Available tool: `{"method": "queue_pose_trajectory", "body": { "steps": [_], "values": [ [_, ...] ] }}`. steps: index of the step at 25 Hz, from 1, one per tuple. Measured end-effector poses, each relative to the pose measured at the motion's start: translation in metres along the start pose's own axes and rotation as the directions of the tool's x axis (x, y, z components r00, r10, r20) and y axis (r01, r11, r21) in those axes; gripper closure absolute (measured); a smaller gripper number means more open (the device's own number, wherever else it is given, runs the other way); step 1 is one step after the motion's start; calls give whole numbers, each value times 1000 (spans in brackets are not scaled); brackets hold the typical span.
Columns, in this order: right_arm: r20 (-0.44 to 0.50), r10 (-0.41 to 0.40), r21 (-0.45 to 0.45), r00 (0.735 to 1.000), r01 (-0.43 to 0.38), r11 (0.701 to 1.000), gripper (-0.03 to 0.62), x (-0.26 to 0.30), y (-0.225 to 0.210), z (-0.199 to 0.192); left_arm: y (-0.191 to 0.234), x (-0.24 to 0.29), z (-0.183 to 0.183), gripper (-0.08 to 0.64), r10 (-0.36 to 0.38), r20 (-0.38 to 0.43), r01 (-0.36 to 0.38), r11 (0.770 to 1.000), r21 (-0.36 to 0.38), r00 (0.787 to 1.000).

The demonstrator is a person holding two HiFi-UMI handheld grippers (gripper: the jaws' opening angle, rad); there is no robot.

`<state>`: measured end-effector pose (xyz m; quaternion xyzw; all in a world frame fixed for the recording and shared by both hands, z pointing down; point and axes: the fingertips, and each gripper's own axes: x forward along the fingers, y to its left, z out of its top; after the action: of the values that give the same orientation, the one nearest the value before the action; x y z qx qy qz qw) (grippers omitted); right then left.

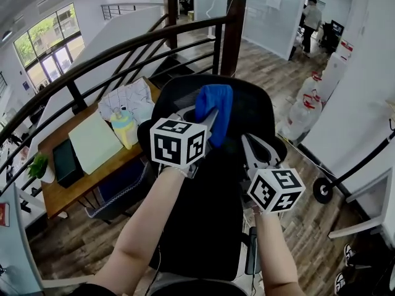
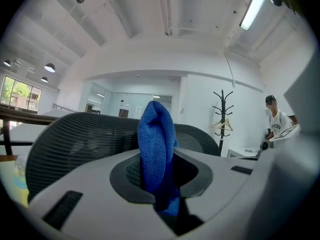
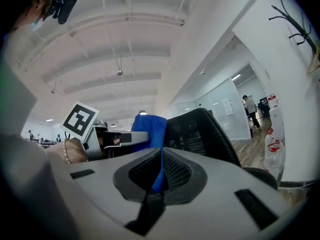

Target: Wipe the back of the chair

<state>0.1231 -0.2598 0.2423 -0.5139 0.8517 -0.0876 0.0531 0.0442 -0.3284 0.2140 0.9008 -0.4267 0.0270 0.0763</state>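
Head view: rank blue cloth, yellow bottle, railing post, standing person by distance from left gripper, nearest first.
1. blue cloth, clamped in the left gripper
2. yellow bottle, on the desk, left
3. railing post, ahead beyond the chair
4. person, far right doorway

No text or number is legible; left gripper [image 1: 205, 113] and right gripper [image 1: 258, 145] show only square markers.
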Motion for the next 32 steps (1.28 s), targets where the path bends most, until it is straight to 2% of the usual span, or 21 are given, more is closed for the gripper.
{"method": "queue_pose_trajectory", "body": {
  "steps": [8,15,23,30,32],
  "values": [
    [-20,26,-13,999,-26,1000,561,18,28,-7,50,-36,1,482,106,12,-106,994,-26,994],
    [7,106,-5,994,-106,994,561,29,62,-10,85,-69,3,482,169,28,-167,985,-45,985],
    [2,165,-14,986,-165,986,561,36,91,-11,103,-98,0,482,206,44,-203,977,-58,978],
    [-17,157,-15,987,-158,987,562,30,94,-18,105,-105,-12,482,211,35,-208,975,-78,977],
    [-16,145,-10,989,-145,989,561,25,89,-20,100,-104,-15,482,183,39,-180,980,-83,982]
  ]
}}
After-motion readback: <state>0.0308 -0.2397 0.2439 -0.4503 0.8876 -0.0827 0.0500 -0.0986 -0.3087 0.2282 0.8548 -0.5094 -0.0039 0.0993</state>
